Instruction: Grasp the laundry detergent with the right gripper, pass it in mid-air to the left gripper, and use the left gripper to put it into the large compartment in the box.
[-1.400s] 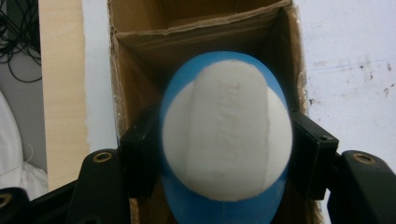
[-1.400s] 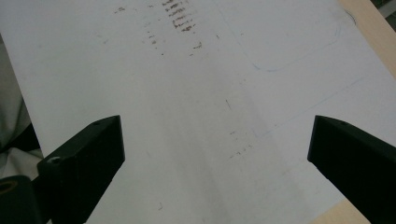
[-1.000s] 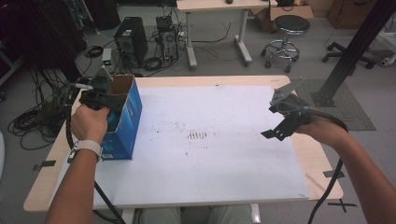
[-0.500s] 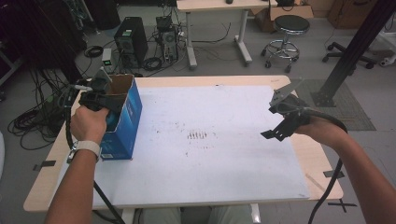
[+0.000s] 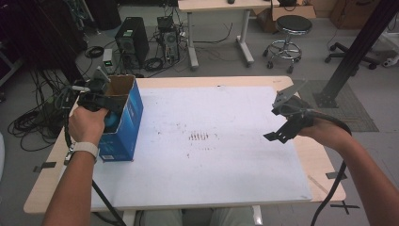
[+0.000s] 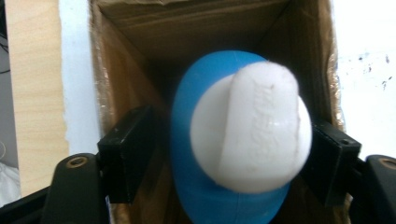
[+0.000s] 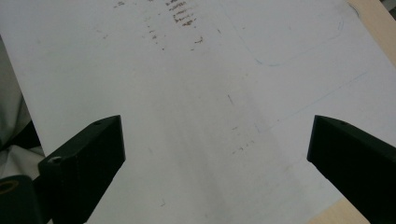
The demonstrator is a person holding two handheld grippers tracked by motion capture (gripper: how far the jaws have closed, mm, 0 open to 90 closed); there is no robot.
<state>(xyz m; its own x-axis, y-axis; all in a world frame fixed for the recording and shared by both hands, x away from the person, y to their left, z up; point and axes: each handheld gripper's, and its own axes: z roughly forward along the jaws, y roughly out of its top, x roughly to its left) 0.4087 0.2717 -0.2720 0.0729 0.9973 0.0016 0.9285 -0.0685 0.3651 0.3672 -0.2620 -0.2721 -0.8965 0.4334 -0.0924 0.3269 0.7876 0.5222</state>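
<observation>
A blue bottle (image 6: 210, 205) with a round white cap (image 6: 250, 135) sits between the jaws of my left gripper (image 6: 229, 158), cap end toward the camera. The gripper is shut on it and holds it in the open mouth of a cardboard box (image 6: 121, 70), brown inside. From above, the blue box (image 5: 129, 117) stands at the table's left edge, with my left gripper (image 5: 104, 107) and hand pressed against its near-left side. Over the right side of the white mat (image 5: 211, 165), my right gripper (image 5: 278, 123) hovers open. Between its jaws (image 7: 217, 140) there is just the bare mat.
The white mat carries a patch of small dark marks (image 5: 200, 136) at its middle. Wooden table margin (image 5: 324, 188) shows at the right and left edges. A cable (image 5: 329, 207) trails from the right gripper off the front edge. Computers, a stool and another desk stand on the floor beyond.
</observation>
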